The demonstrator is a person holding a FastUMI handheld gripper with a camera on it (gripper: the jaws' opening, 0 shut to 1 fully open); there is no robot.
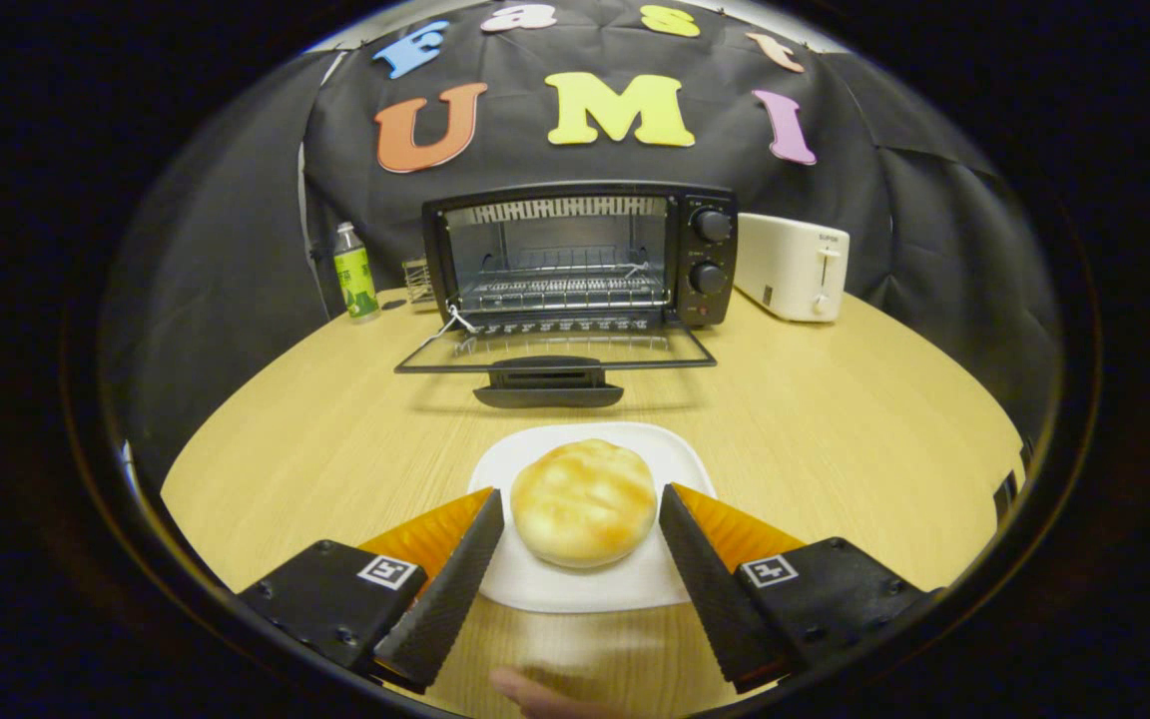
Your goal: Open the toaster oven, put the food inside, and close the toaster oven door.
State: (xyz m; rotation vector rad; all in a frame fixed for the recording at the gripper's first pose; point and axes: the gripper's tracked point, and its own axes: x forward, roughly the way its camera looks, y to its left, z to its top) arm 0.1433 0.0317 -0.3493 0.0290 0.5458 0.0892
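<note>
Meanwhile the gripper (582,504) spreads its ribbed fingers beside the round bun (583,501) on a white plate (575,589); beyond, the toaster oven (580,255) gapes open, a bottle (355,272) at upper left.

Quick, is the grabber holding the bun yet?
Gripper: open, holding nothing; its fingers sit on either side of the bun on the white plate, not pressing it.

Golden round bun (583,502) on white plate (575,587), black toaster oven (580,258) beyond, door (555,355) dropped open, rack empty
</note>
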